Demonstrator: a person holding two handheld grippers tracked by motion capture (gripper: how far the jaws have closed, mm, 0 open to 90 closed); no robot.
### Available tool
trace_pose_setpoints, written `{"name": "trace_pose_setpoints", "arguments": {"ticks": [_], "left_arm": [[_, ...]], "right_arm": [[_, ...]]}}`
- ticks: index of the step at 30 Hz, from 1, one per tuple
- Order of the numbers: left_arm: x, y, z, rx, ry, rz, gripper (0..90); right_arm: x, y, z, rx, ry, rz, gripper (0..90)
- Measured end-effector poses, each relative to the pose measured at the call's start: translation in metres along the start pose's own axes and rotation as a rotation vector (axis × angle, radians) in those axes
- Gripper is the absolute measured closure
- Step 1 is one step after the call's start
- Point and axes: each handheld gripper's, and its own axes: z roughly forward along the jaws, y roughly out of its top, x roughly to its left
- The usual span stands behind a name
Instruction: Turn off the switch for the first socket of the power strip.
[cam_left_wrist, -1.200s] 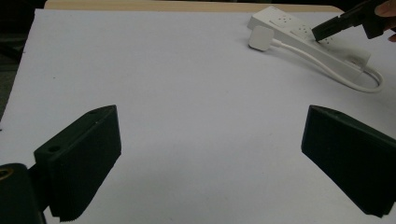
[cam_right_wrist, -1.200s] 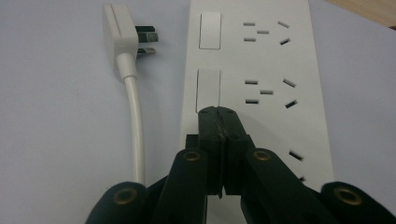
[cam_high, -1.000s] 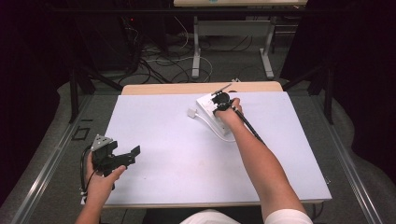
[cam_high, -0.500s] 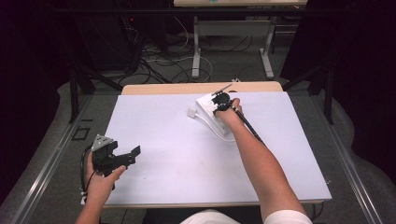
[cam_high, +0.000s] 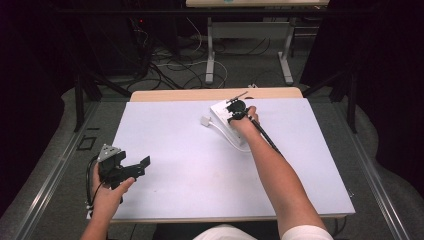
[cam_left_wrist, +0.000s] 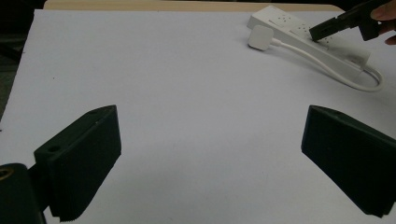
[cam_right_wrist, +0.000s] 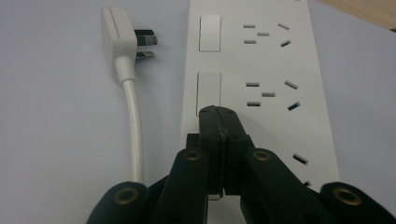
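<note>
Your right gripper (cam_right_wrist: 218, 112) has its jaws pressed together with nothing between them, tips on the lower rocker switch (cam_right_wrist: 208, 91) of the white power strip (cam_high: 223, 114), which lies right of centre in the upper part of the white tabletop (cam_high: 190, 165) in the high view. The press looks under way, not finished (whether the switch has flipped I cannot tell); the upper switch (cam_right_wrist: 209, 32) seems untouched, and the plug (cam_right_wrist: 120, 38) lies loose beside the strip. Your left gripper (cam_high: 131, 169) waits at lower left, jaws wide apart and empty.

Soft overhead light falls evenly on the pale lavender matte worktop (cam_high: 190, 165), while the surrounding floor sinks into near-black. Shadows are faint. The high view is grainy and soft; the glossy white plastic power strip (cam_right_wrist: 261, 70) appears sharp, without glare.
</note>
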Motion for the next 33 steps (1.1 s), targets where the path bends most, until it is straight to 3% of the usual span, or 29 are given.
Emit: {"name": "trace_pose_setpoints", "arguments": {"ticks": [7,18,21,33], "left_arm": [[0.0,-0.0001,0.0003,0.001,-0.001,0.004,4.9],[0.0,-0.0005,0.0011,0.007,-0.003,0.003,4.8],[-0.0001,-0.0005,0.0009,0.007,-0.002,0.001,4.9],[-0.0008,-0.0009,0.0017,0.006,-0.002,0.001,4.9]], "right_arm": [[0.0,0.0002,-0.0012,0.014,-0.016,0.007,87.7],[-0.0002,-0.0012,-0.0006,-0.01,-0.014,0.011,84.1],[-0.0004,-0.0003,-0.0014,-0.006,-0.025,-0.007,82.1],[-0.0007,0.0012,-0.004,-0.038,-0.008,0.028,73.9]]}}
